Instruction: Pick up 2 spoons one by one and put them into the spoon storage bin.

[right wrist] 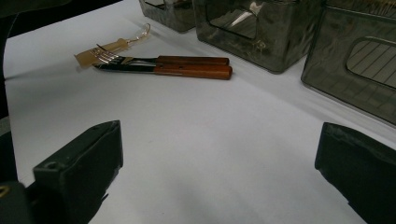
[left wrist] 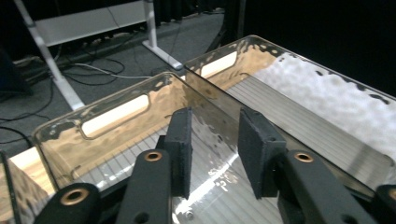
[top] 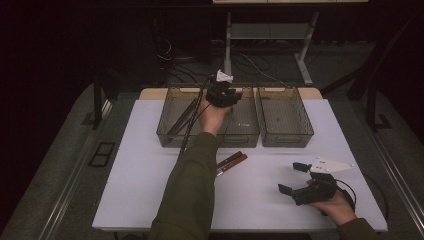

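My left gripper (top: 223, 93) hangs over the middle one of three clear smoky bins (top: 235, 136) at the back of the white table. Its jaws (left wrist: 215, 135) stand apart with nothing between them, above that bin's ribbed floor (left wrist: 140, 158). My right gripper (top: 291, 178) rests low near the front right of the table, jaws wide open and empty (right wrist: 219, 163). A fork and a knife with wooden handles (top: 231, 161) lie side by side on the table in front of the bins, ahead of the right gripper's jaws (right wrist: 191, 66).
The left bin (top: 167, 135) holds long dark utensils (top: 183, 116). The right bin (top: 287, 137) stands beside the middle one, walls almost touching (left wrist: 289, 93). A pale golden utensil (right wrist: 114, 45) lies by the fork's tines. White table surface (top: 145, 170) spreads left and front.
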Motion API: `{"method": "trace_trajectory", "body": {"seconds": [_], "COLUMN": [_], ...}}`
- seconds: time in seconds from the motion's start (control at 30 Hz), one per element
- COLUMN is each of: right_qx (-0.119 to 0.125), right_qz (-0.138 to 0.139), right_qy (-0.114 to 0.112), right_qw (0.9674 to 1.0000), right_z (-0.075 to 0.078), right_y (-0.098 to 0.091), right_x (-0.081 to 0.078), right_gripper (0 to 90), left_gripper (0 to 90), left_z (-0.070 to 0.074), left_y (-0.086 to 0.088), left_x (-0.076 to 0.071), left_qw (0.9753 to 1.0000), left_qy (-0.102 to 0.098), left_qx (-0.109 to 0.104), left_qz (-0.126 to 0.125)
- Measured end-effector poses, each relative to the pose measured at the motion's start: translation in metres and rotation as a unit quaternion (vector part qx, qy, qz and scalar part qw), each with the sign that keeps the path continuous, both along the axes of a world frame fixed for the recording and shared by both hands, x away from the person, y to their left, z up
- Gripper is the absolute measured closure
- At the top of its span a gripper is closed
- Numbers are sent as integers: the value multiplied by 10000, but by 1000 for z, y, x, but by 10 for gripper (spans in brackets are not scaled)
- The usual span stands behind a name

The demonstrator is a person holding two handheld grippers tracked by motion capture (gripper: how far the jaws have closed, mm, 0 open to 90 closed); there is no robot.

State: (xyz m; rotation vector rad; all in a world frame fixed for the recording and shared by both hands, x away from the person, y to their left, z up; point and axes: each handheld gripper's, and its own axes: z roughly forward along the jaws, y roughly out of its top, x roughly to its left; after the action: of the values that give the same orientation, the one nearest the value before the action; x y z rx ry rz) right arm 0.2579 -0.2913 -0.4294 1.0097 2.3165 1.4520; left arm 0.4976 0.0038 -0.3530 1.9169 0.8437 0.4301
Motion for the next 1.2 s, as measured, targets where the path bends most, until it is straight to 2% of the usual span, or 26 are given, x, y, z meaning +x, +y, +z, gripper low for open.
{"method": "trace_trajectory", "body": {"seconds": [0.03,0.1,0.13,0.17,0.23,0.33,0.37,0.4,0.43,0.5,0.53,0.73,0.9,1.0,1.2], "right_qx": [-2,-11,-14,-25,-31,-44,-40,-49,-55,-63,-83,-97,-103,-114,-110], "right_qz": [0,2,0,2,11,4,2,-1,-2,-5,2,-1,-23,-29,-50], "right_qy": [3,4,8,11,7,10,23,28,26,32,34,50,50,50,52], "right_qw": [10000,10000,10000,10000,10000,10000,10000,10000,10000,10000,10000,9999,9999,9999,9999], "right_z": [0,0,0,0,-1,-1,-1,-1,-1,-1,-1,-2,-2,-2,-2], "right_y": [0,0,0,0,0,1,1,1,1,1,1,1,1,1,1], "right_x": [0,0,0,0,1,1,1,1,1,1,1,1,1,1,1], "right_gripper": [12,12,12,12,12,12,12,12,12,12,12,12,12,12,12], "left_gripper": [622,561,543,527,479,441,427,414,401,381,376,331,325,343,484], "left_z": [0,0,1,1,-1,-2,-2,-3,-3,-4,-5,-9,-14,-17,-30], "left_y": [-1,0,1,2,5,10,13,14,17,22,24,40,55,67,92], "left_x": [-2,-5,-8,-11,-16,-26,-29,-33,-37,-44,-48,-74,-95,-109,-136], "left_qw": [10000,9999,9999,9999,9998,9995,9993,9994,9990,9988,9984,9973,9972,9959,9953], "left_qy": [-5,32,26,23,92,154,162,159,165,165,153,179,201,304,461], "left_qx": [-89,-116,-28,-27,-108,-36,46,-21,91,77,180,312,317,477,573], "left_qz": [20,-46,-102,-109,-141,-258,-332,-320,-393,-463,-516,-640,-646,-712,-627]}}
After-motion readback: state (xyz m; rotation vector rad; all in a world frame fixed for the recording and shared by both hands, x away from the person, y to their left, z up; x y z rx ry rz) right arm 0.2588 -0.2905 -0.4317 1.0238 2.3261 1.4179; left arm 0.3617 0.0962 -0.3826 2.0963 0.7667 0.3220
